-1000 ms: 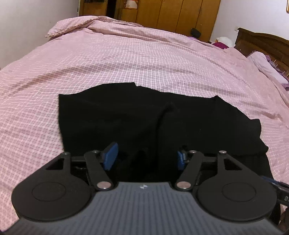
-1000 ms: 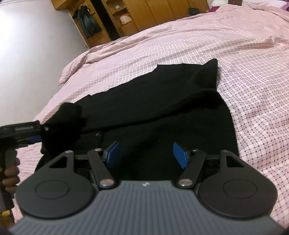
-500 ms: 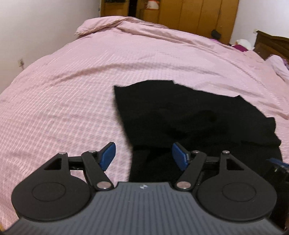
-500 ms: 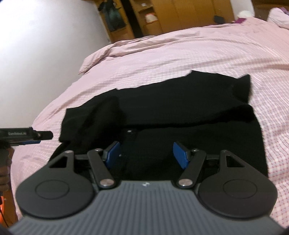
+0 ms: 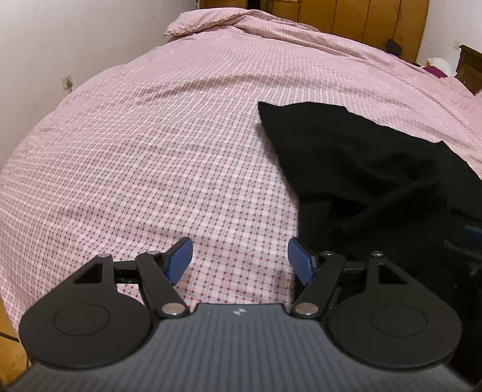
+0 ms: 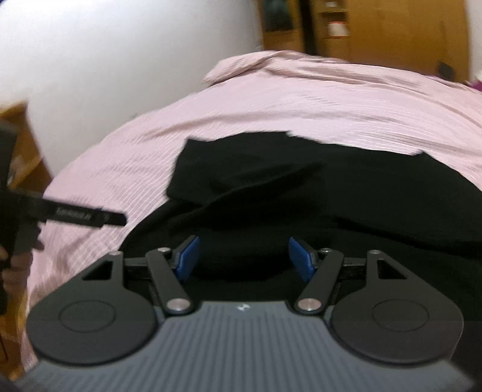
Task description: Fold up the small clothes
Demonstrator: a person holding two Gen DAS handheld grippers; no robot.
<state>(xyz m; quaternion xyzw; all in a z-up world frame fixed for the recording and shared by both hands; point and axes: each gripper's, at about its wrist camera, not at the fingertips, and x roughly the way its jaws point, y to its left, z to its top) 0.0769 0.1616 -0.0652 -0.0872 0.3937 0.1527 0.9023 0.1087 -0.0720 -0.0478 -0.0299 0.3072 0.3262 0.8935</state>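
Note:
A black garment point(image 5: 361, 169) lies spread on the pink checked bed cover point(image 5: 150, 150), with one part folded over itself. My left gripper point(image 5: 239, 257) is open above the bare cover, just left of the garment's edge, with nothing between its blue pads point(image 5: 180, 256). My right gripper point(image 6: 244, 259) is open over the near part of the garment point(image 6: 301, 187), its pads point(image 6: 188, 259) holding nothing. The right wrist view is blurred by motion. In it the left gripper point(image 6: 90, 217) shows at the left, clear of the cloth.
The bed cover stretches far to the left and back, bunched up at the far end point(image 5: 211, 21). A white wall point(image 5: 75, 45) runs along the left. Wooden wardrobes point(image 5: 346, 21) stand behind the bed and a dark headboard point(image 5: 470, 69) at the right. A person's hand point(image 6: 12, 271) holds the left gripper.
The left gripper has drawn away leftward from over the garment to above the bare cover. The right gripper has swung and rolled, so the garment now lies level across its view.

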